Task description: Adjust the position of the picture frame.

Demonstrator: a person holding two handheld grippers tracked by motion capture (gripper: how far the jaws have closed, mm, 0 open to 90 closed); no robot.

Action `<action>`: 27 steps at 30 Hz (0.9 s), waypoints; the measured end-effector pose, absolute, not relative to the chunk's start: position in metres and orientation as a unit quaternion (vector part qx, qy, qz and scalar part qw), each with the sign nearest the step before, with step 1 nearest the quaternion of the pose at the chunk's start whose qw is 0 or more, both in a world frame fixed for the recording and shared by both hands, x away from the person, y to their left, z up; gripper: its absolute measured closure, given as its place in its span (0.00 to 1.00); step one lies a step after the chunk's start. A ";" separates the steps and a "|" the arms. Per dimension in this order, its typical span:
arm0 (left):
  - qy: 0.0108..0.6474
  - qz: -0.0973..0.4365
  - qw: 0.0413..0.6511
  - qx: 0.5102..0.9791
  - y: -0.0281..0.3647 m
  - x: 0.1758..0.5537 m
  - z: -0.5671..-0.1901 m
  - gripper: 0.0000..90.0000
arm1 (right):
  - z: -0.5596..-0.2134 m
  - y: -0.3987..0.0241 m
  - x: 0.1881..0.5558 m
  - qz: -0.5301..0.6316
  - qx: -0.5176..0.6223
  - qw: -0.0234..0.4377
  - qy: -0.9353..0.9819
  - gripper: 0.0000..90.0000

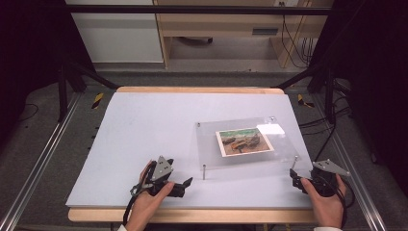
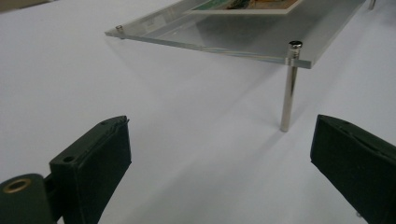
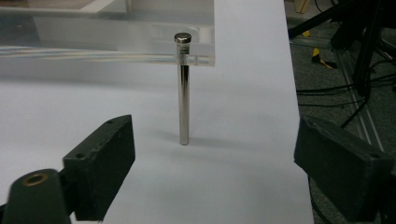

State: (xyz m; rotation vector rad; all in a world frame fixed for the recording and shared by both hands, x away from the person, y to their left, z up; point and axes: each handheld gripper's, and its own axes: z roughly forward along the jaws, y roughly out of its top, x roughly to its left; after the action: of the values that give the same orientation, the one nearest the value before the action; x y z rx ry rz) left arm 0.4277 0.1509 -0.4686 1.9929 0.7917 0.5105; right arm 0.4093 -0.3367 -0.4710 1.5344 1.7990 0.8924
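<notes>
Flanking acrylic frame (image 1: 240, 142) near edge | left gripper (image 1: 185, 185) spread | right gripper (image 1: 294, 178) spread

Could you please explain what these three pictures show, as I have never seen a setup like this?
A person sits at a white table and holds a two-jaw claw in each hand: the left claw and the right claw. One picture is taken from above. The other two come from cameras riding on the claws, looking out between their black jaws. On the table stands a clear plate raised on thin metal legs, with a photo on it. Each claw faces one near leg: the left leg and the right leg. Both claws are open and hold nothing.
</notes>
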 end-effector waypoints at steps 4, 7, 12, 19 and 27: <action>0.322 0.209 0.445 0.809 0.151 0.427 -0.471 0.05 | -0.470 -0.334 0.404 0.326 0.578 0.314 0.679 0.28; 0.321 0.201 0.451 0.808 0.147 0.427 -0.473 0.05 | -0.471 -0.332 0.402 0.319 0.568 0.331 0.683 0.29; 0.340 0.170 0.465 0.800 0.144 0.424 -0.474 0.05 | -0.469 -0.328 0.399 0.336 0.552 0.337 0.685 0.34; 0.338 0.158 0.471 0.799 0.138 0.421 -0.474 0.05 | -0.471 -0.332 0.405 0.365 0.562 0.319 0.669 0.41; 0.340 0.156 0.481 0.793 0.135 0.419 -0.472 0.06 | -0.471 -0.334 0.408 0.382 0.563 0.305 0.666 0.34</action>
State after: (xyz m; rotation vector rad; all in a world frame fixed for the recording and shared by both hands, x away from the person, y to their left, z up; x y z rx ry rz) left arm 0.4191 0.1349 -0.4720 1.9338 0.8304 0.3808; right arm 0.4084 -0.3340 -0.4711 1.4918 1.7629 1.0127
